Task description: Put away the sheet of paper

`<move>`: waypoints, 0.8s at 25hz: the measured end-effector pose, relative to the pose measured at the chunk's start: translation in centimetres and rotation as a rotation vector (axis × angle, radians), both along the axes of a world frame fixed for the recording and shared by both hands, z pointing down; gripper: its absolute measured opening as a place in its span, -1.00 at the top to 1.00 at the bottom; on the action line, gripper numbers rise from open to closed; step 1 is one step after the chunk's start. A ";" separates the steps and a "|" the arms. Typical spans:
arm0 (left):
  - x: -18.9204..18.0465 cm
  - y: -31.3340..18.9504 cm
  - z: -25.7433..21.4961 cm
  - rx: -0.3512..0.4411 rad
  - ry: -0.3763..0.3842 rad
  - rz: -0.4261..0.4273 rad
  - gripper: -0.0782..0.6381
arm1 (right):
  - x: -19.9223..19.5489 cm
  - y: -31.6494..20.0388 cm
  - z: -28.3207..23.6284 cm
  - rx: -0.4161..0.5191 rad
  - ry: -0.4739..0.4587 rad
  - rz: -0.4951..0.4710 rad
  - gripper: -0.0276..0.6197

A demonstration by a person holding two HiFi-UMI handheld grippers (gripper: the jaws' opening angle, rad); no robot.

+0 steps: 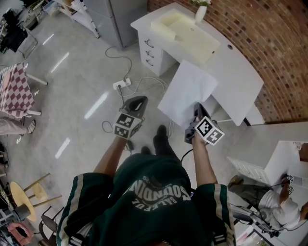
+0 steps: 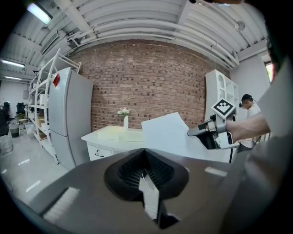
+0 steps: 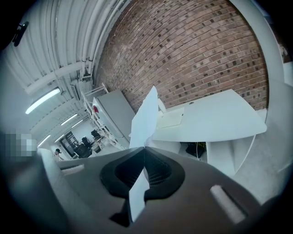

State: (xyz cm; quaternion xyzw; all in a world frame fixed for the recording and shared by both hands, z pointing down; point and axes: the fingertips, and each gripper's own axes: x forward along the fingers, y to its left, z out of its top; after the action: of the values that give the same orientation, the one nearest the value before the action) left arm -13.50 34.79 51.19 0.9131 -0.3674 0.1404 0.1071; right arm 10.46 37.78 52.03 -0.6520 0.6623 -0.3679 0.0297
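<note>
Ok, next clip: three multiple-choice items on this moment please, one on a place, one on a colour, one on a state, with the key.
1. Where does the vase stand? A on a chair; B on the white desk; C on a windowsill.
2. What colour is the wall behind the desk? A green; B grey; C red-brown brick.
3. What state is the right gripper in? A open, empty; B shut on a cup; C shut on the sheet of paper.
Key: 1 B, it stands at the desk's far end; 2 C, bricks show plainly; 3 C, the sheet rises from between its closed jaws.
</note>
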 end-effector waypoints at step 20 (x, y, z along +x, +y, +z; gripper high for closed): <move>3.4 -9.4 -0.8 -0.013 -0.001 -0.078 0.75 | 3.5 -11.4 0.4 -0.024 -0.029 -0.071 0.91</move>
State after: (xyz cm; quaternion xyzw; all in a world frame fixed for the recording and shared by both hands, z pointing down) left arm -10.14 25.41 50.40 0.8973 -0.4019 0.1389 0.1183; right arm 13.91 26.35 52.38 -0.6230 0.6801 -0.3861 0.0185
